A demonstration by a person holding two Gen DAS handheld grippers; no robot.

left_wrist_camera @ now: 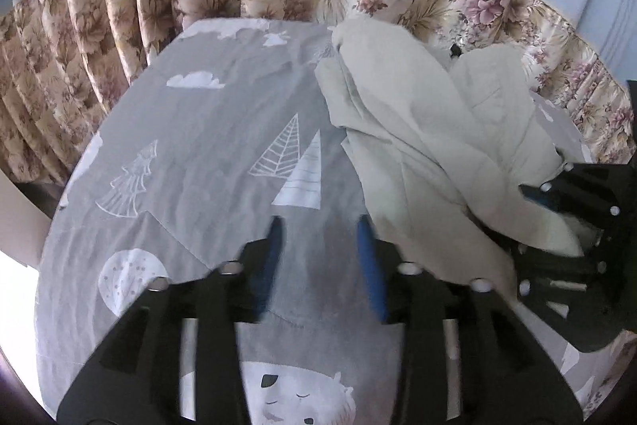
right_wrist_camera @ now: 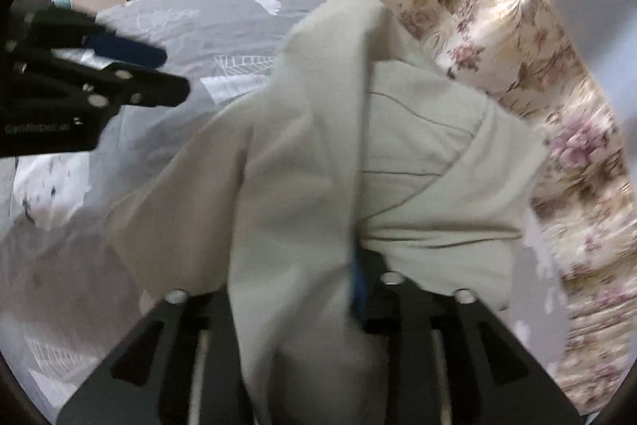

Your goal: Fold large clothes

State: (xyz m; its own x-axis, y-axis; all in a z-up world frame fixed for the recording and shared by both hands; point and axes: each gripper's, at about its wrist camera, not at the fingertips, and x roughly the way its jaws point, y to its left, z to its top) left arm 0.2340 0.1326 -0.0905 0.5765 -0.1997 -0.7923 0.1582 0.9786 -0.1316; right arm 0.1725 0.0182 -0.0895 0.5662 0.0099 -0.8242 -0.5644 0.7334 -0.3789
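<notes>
On grey sheet [left_wrist_camera: 207, 162], one cream garment [left_wrist_camera: 418, 154], two hand-held grippers

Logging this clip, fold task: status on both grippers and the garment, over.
Left gripper open, empty, over the grey printed sheet. Right gripper shut on the cream garment, bunched, not yet folded. Nothing in the way.

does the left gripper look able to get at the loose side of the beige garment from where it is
Probably yes. The left gripper is open over the grey printed sheet, and the beige garment, bunched in the right gripper, hangs just beside its right finger with nothing between them.
</notes>
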